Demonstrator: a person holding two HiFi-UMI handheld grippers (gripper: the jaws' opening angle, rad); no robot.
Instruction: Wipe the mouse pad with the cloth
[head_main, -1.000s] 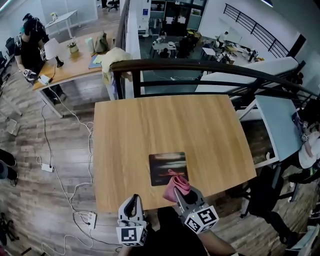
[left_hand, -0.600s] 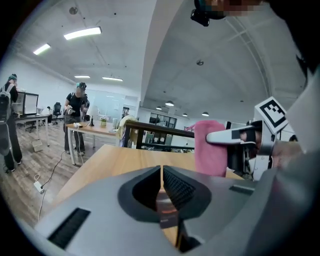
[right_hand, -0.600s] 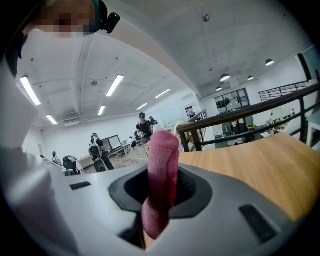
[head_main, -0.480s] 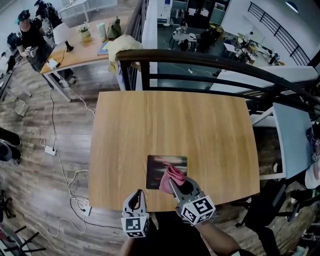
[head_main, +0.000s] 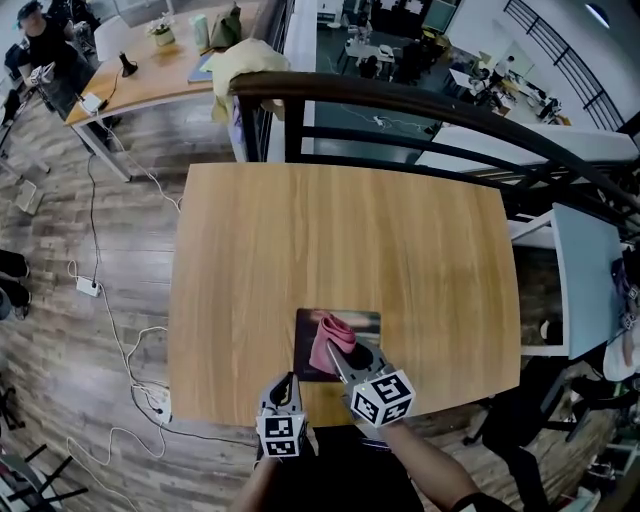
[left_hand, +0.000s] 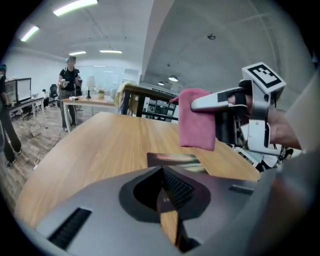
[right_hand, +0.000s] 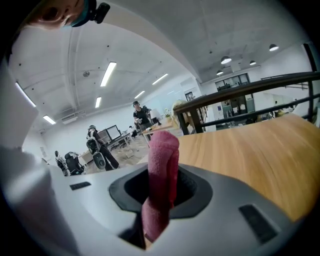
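While R gripper (head_main: 337, 362) clamps the pink cloth (head_main: 331, 341) over the pad (head_main: 366, 322), L gripper (head_main: 286, 386) hangs empty.
Cloth is pinched mid-fold betw. R jaws: one rolled end sticks up past them, the rest bunches below, per R gripper view. From L gripper view it hangs down off the jaws, lower edge above the pad; contact can't be judged from head view. Pad is dark, rectangular, flat on the wood table (head_main: 340, 240), close to the near edge, approx. centre. L gripper is just left of the pad at the table's near edge, jaws all but together w/ nothing betw. them, pointing across the table. The two grippers are side by side, apart, not touching.
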